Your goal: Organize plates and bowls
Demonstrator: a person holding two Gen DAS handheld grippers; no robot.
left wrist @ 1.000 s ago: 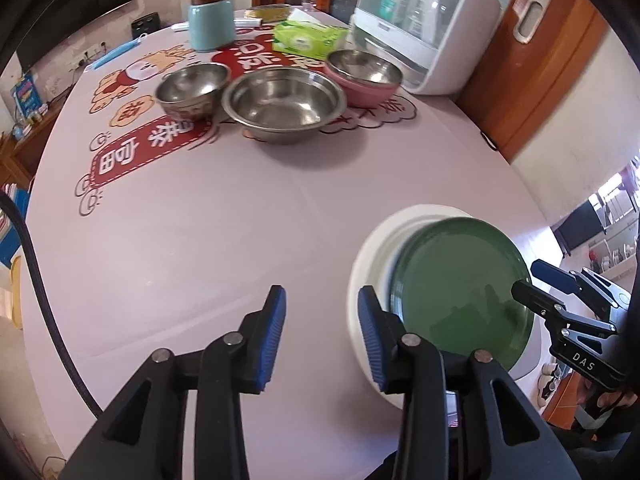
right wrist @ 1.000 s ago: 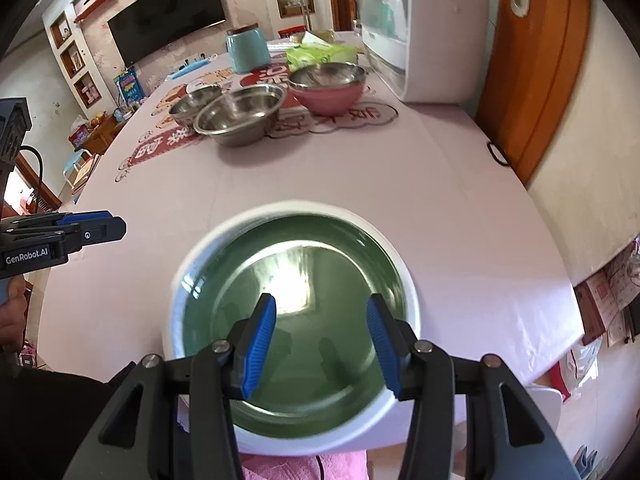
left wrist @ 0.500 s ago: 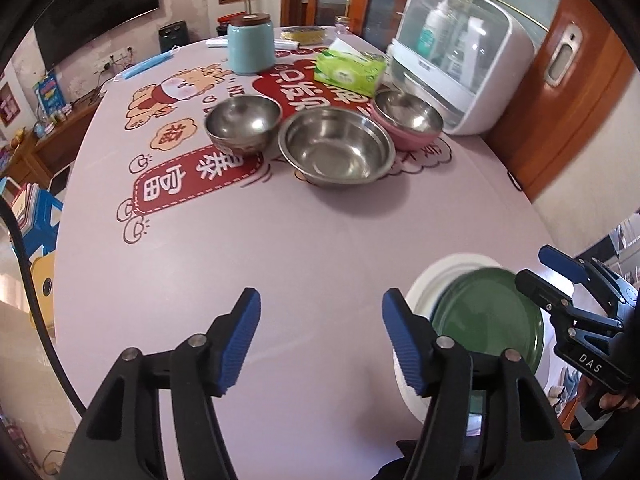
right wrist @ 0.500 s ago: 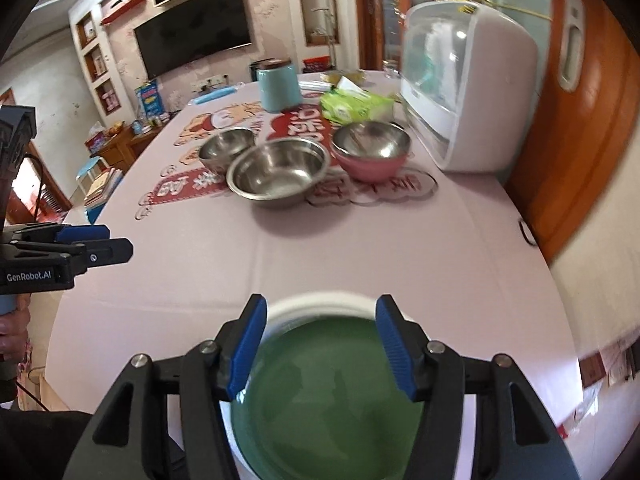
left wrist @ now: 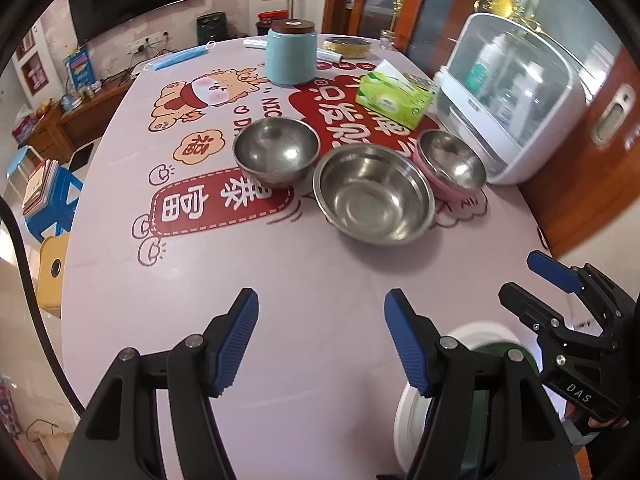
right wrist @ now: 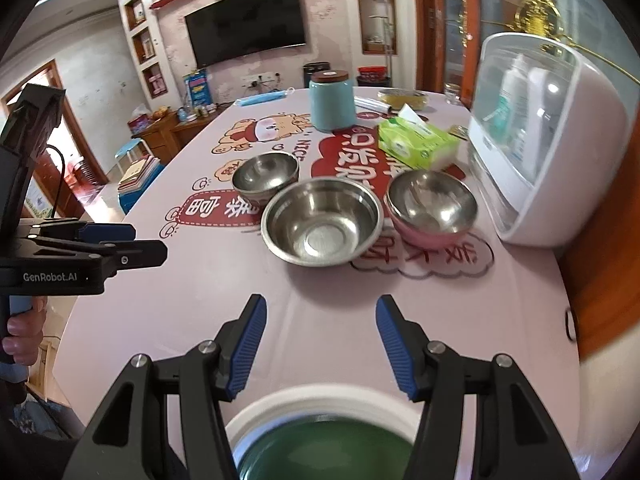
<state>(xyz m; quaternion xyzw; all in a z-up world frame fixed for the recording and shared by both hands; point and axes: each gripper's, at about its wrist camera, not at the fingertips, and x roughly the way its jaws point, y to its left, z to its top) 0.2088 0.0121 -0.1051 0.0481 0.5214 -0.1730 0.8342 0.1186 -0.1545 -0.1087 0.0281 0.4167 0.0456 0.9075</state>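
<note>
Left gripper and right gripper: jaws apart, nothing between them, and they widened over the last second. Green plate sits on white plate at 6 o'clock, by the counter edge (could get knocked off). Big steel bowl at 12; neighbours crowd it, so reaching jaws could bump them.

Home living-dining room: wall TV, dining surface with bowls, wall shelves, tissue box
</note>
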